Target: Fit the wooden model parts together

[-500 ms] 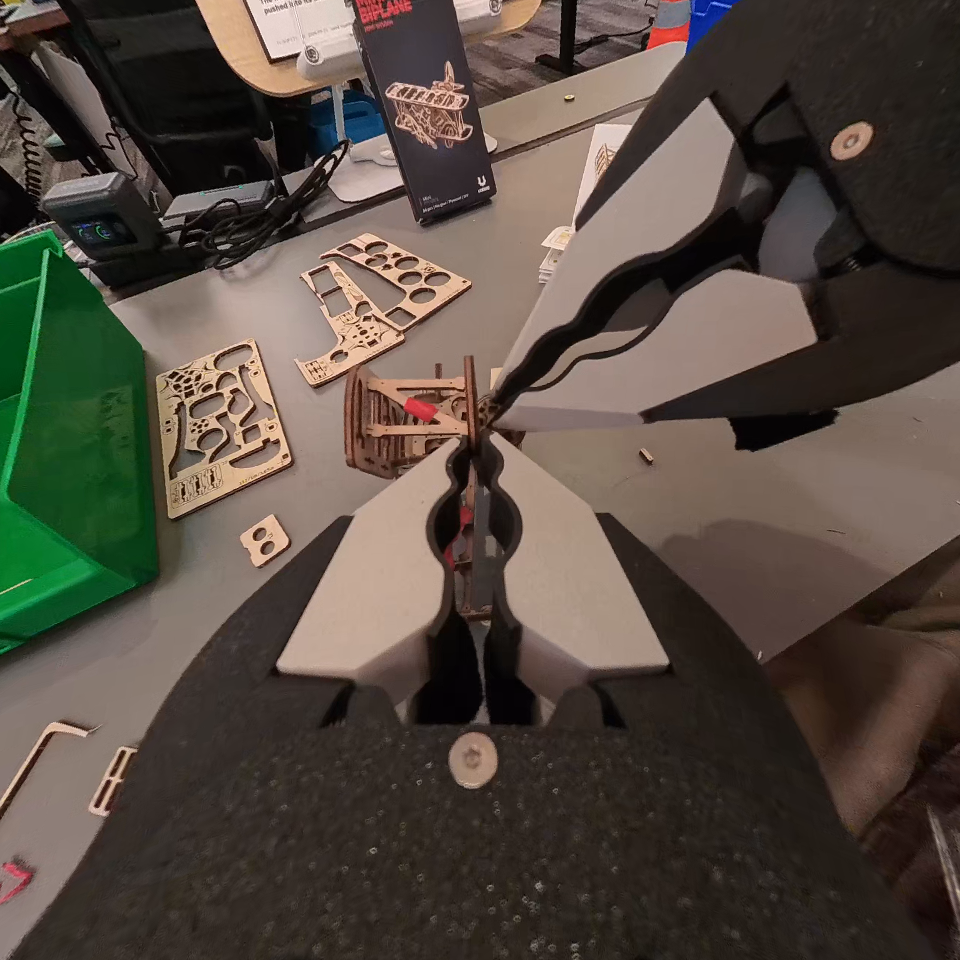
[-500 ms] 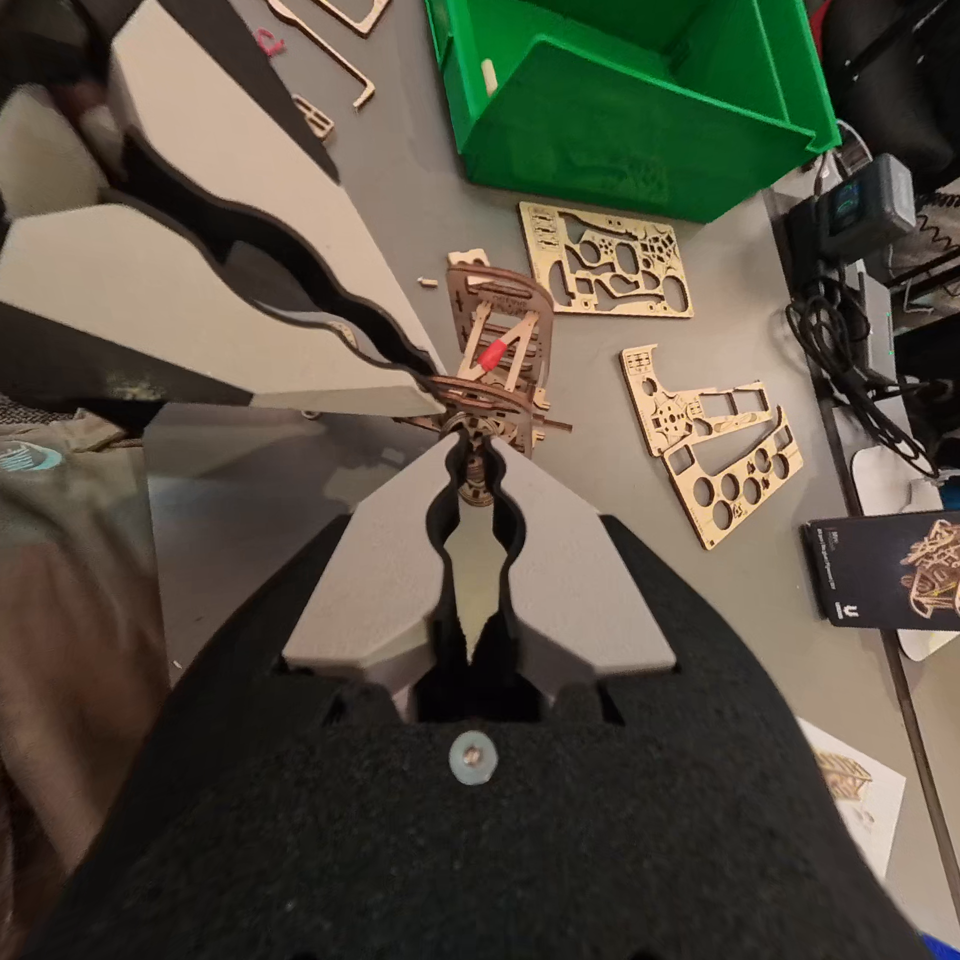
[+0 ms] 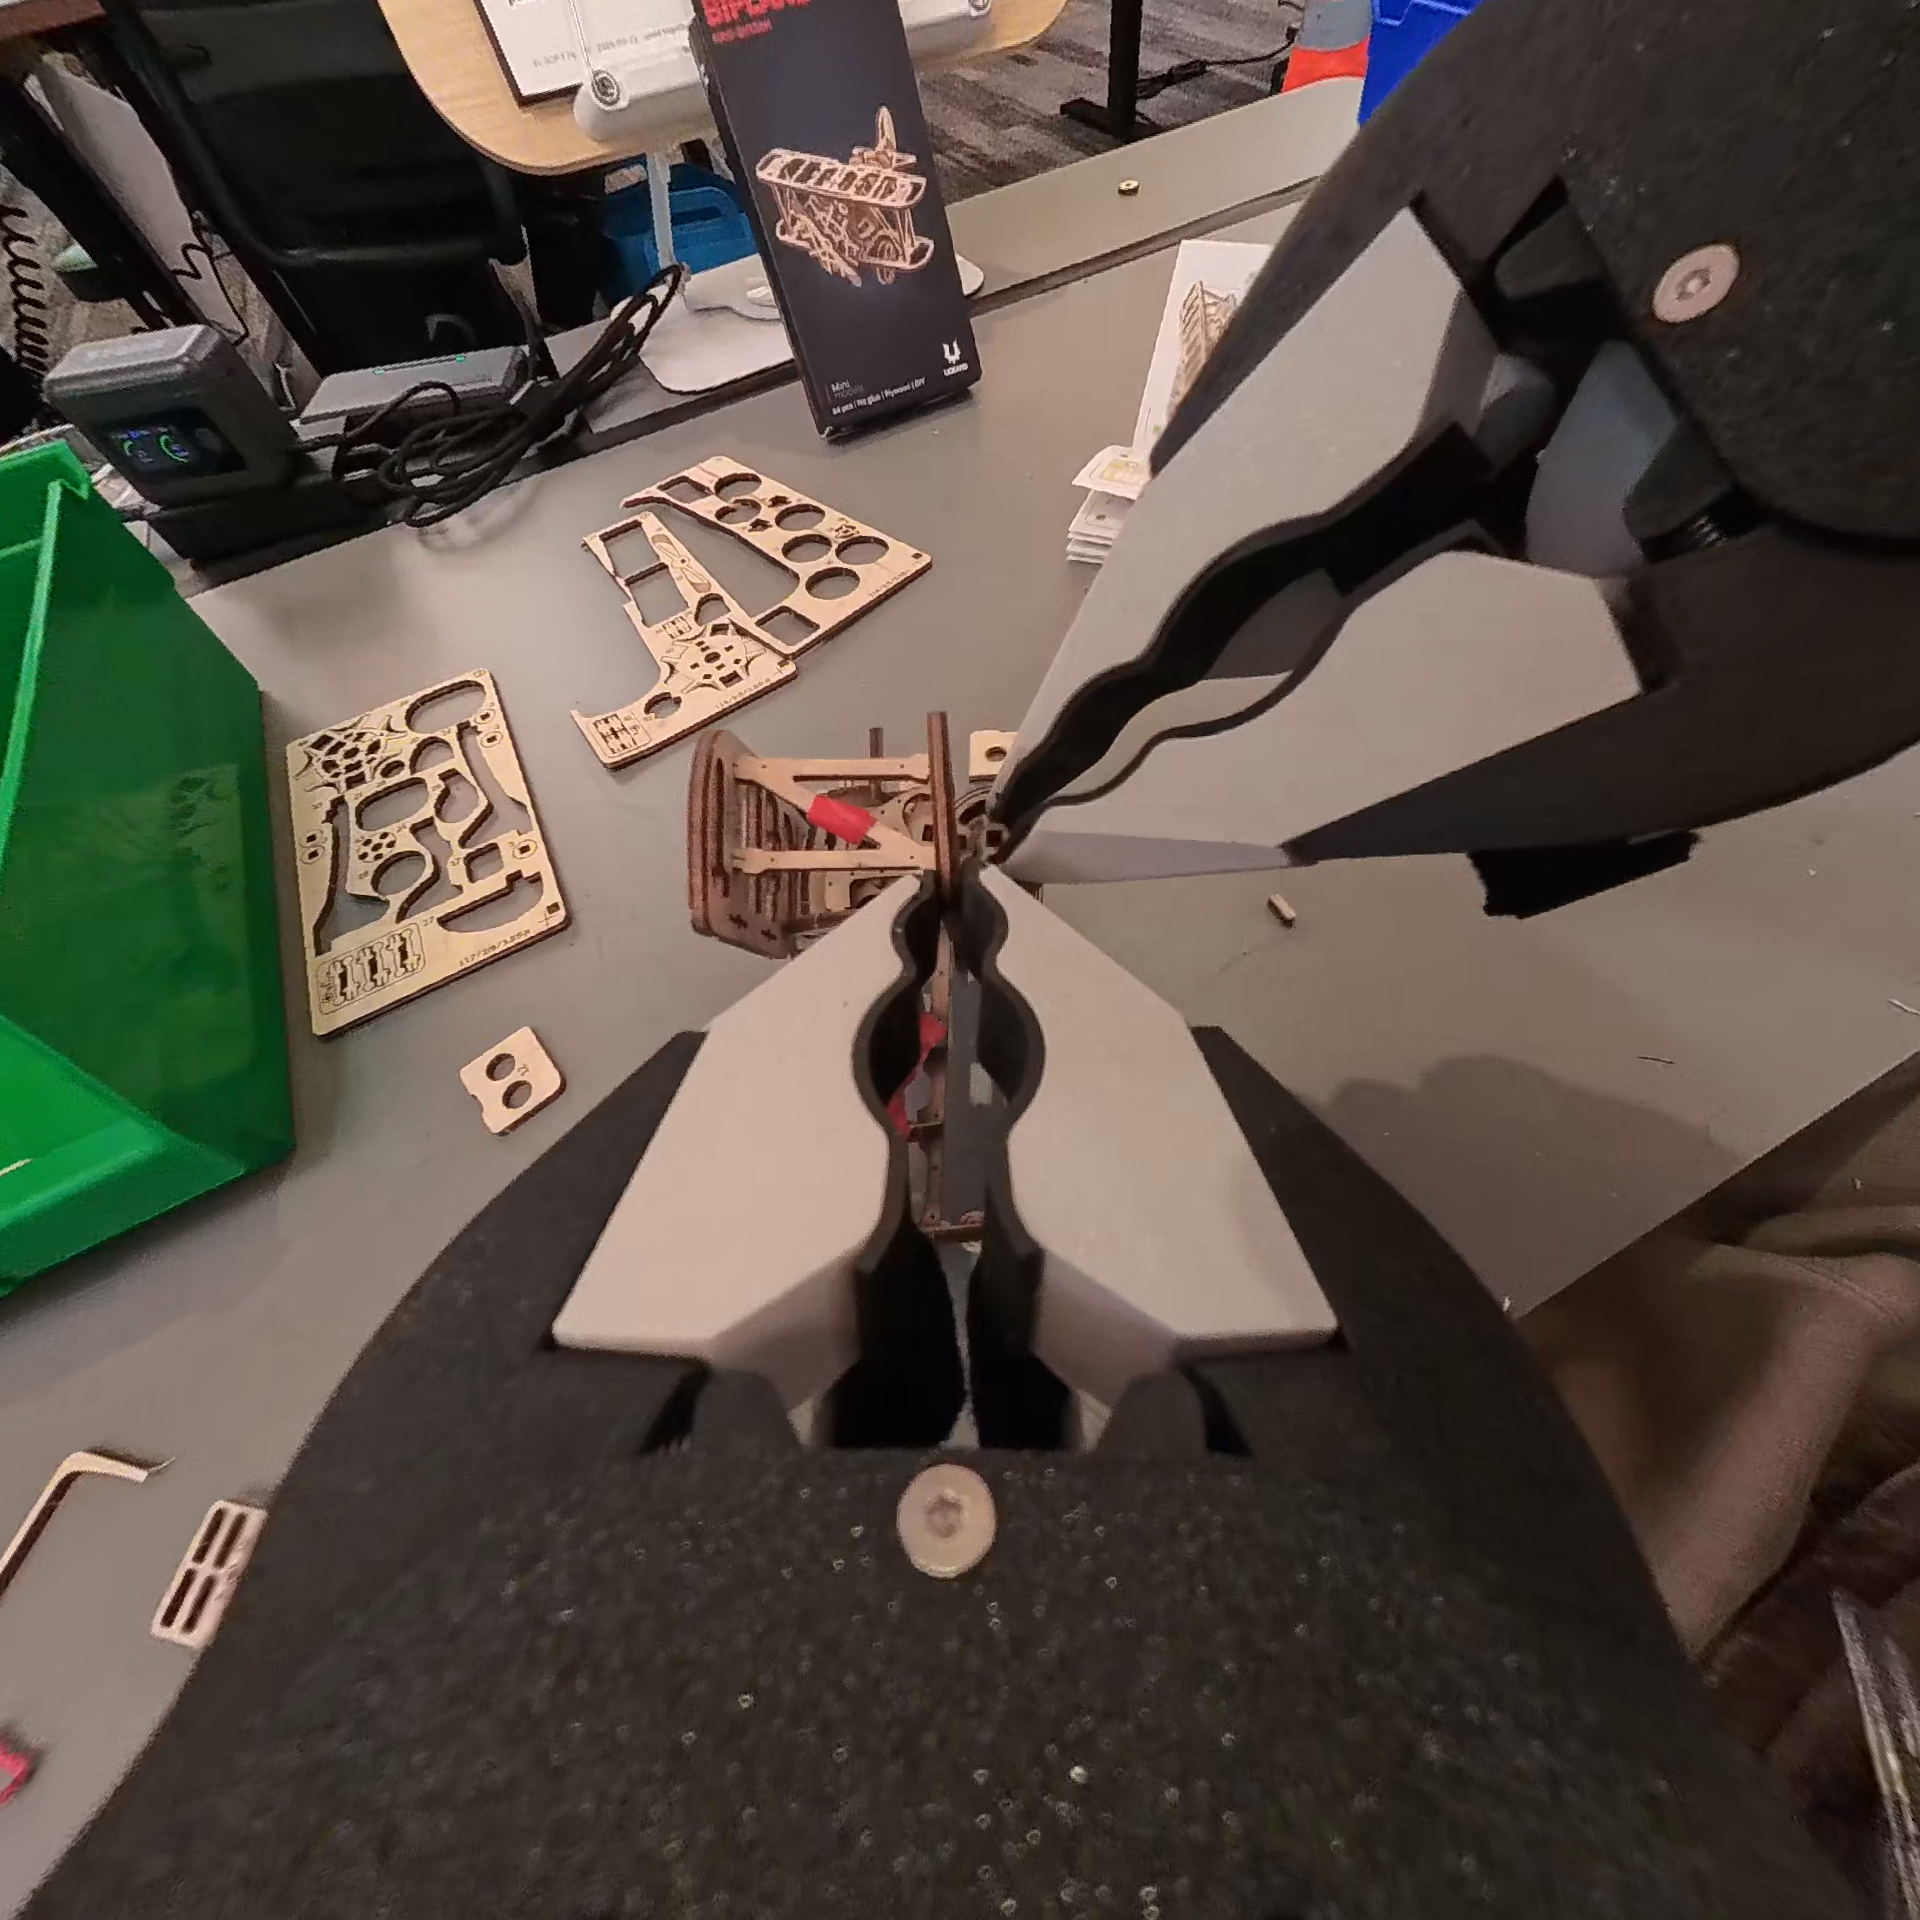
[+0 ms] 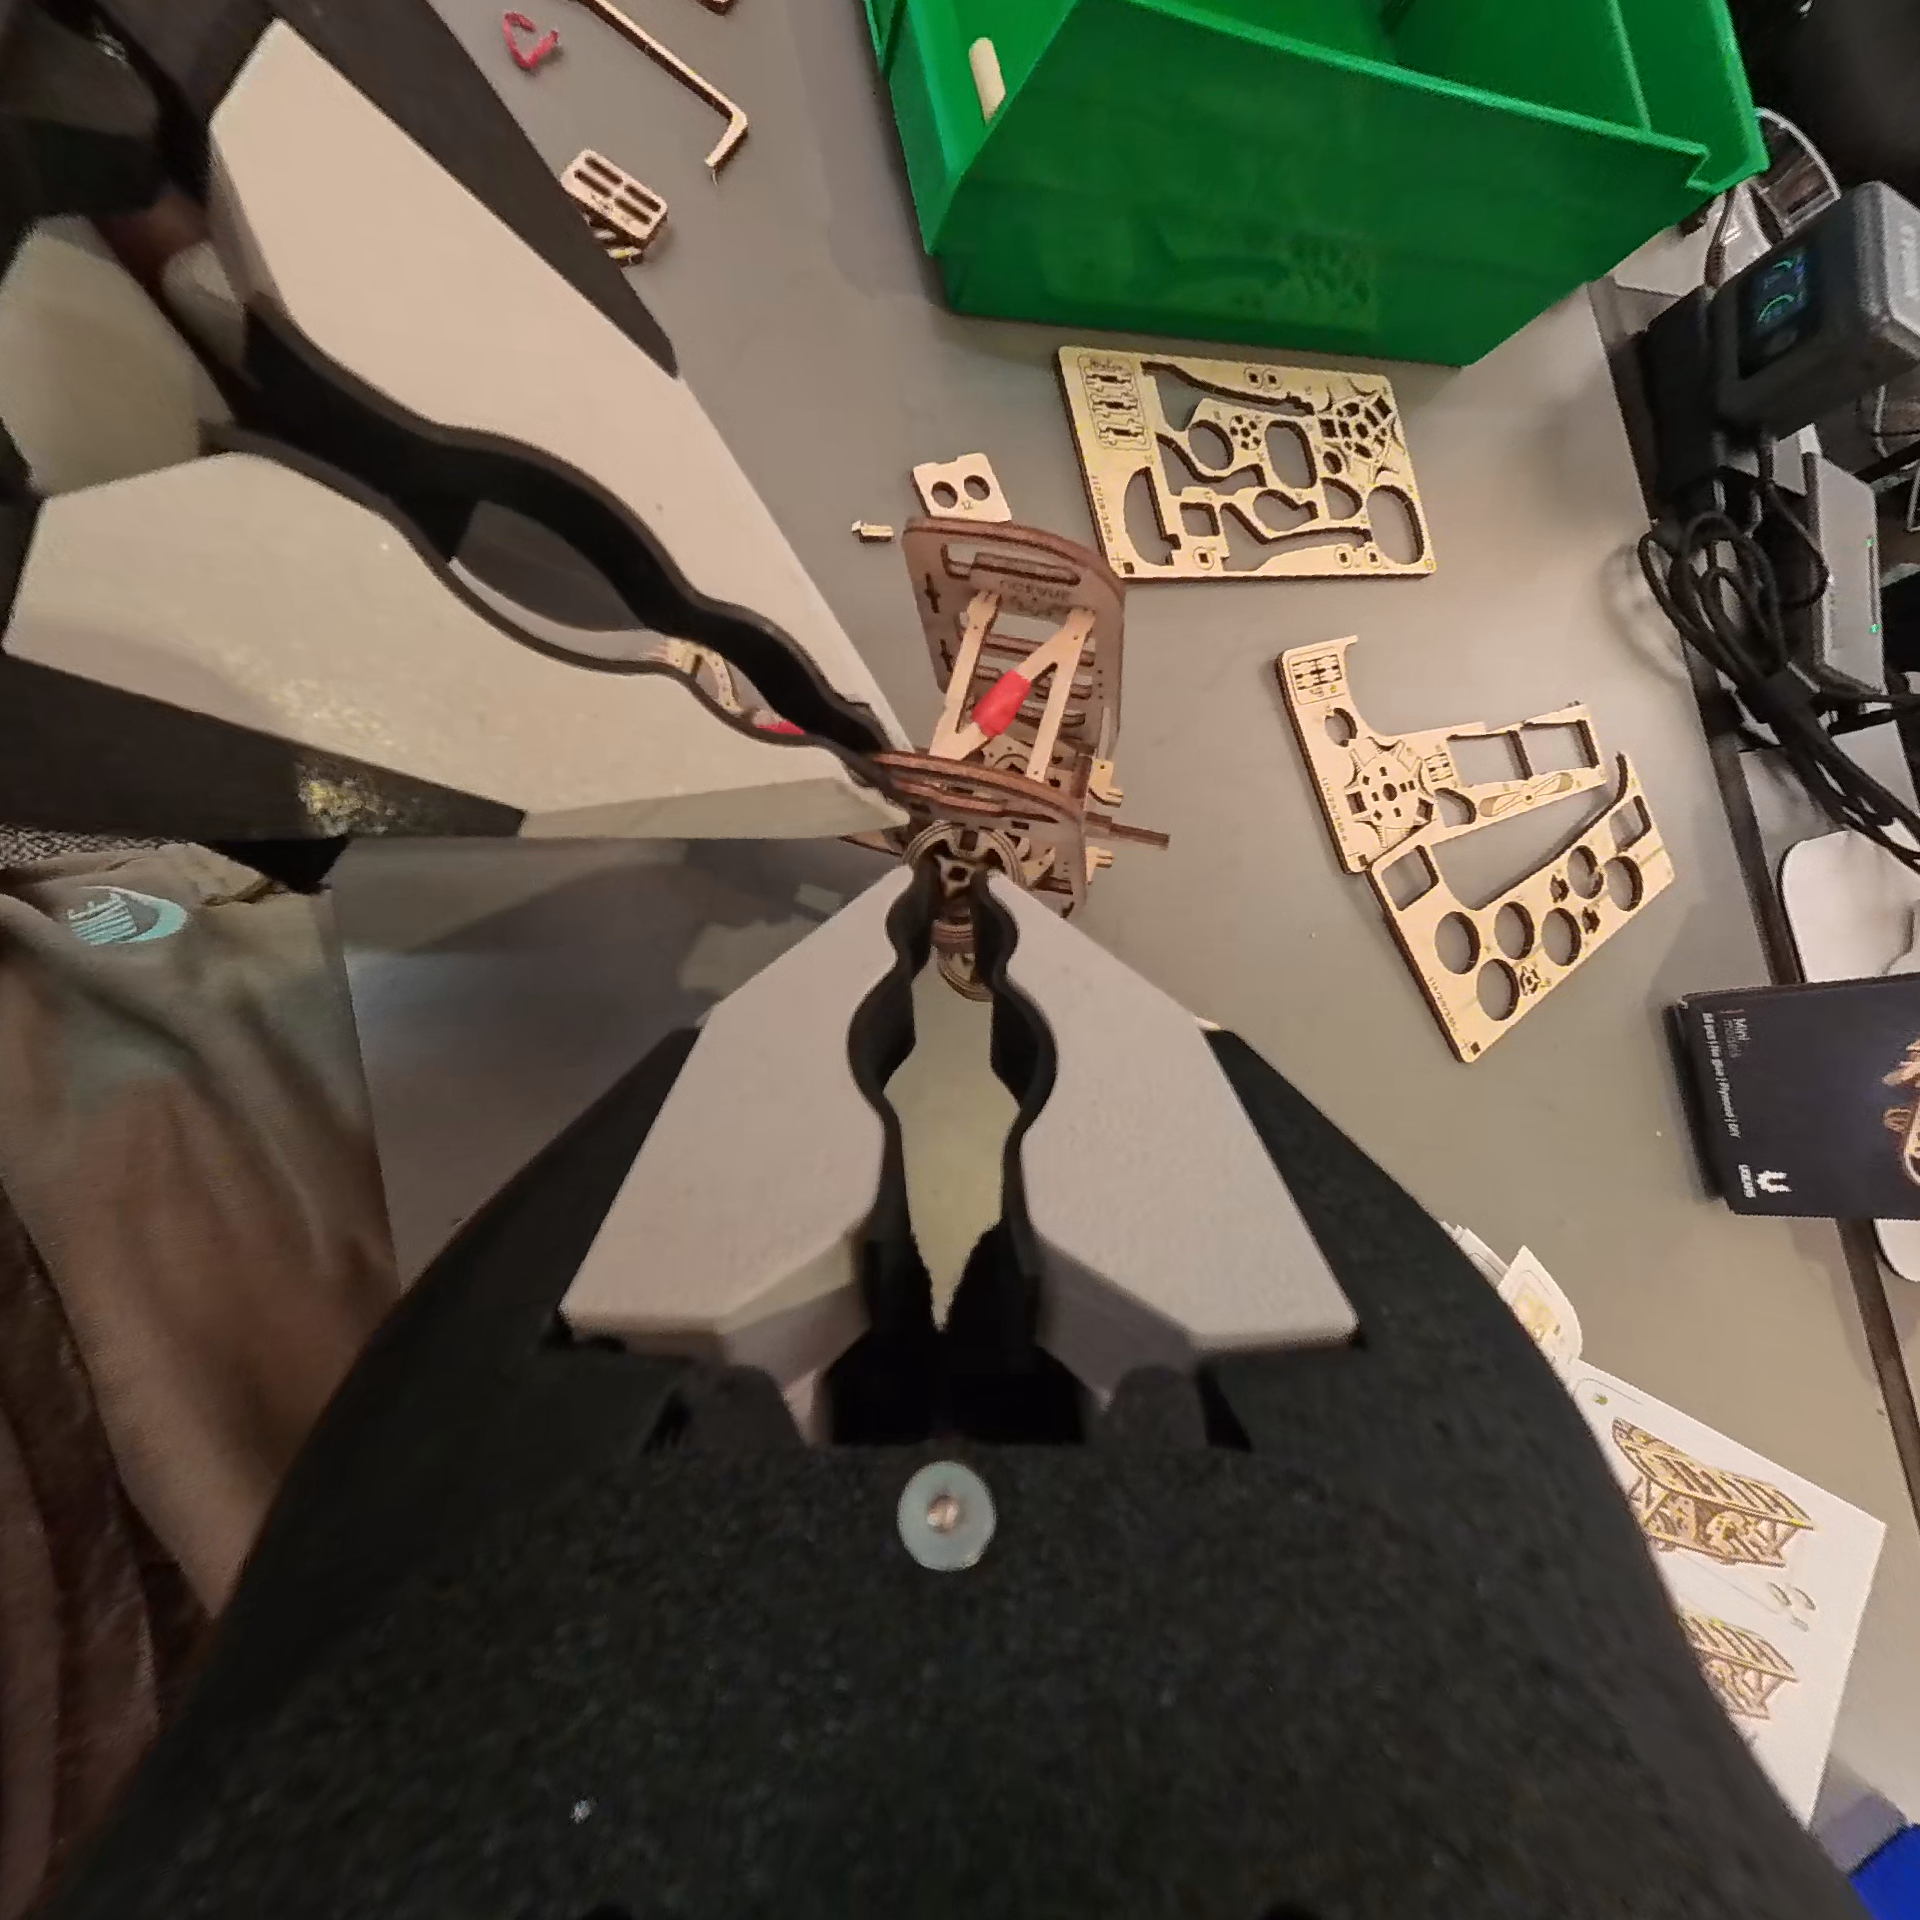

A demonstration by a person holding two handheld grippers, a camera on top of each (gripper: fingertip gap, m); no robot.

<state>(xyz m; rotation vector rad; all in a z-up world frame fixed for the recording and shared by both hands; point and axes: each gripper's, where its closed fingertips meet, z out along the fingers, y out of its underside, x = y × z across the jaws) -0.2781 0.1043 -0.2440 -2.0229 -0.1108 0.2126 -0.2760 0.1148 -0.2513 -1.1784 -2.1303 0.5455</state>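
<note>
A half-built wooden model (image 3: 758,842) with a red sleeve on one strut hangs above the grey table (image 3: 1351,987). My left gripper (image 3: 943,896) is shut on the model's flat wing plate, seen edge-on between the fingers. My right gripper (image 4: 951,878) is shut on a small round wooden part (image 4: 961,940) at the model's front end. In the left wrist view the right gripper (image 3: 995,831) comes in from the upper right. In the right wrist view the left gripper (image 4: 878,774) comes in from the upper left, beside the model (image 4: 1013,623). The joint itself is hidden by the fingertips.
Two punched-out wooden sheets (image 3: 416,842) (image 3: 748,582) and a small two-hole offcut (image 3: 511,1078) lie on the table. A green bin (image 3: 125,831) stands at the left. A black kit box (image 3: 842,208), a power unit with cables (image 3: 156,426) and an instruction sheet (image 4: 1714,1538) are farther off.
Both grippers keep their grip on the model and part. The right wrist view has shifted slightly; nothing was let go or taken.
</note>
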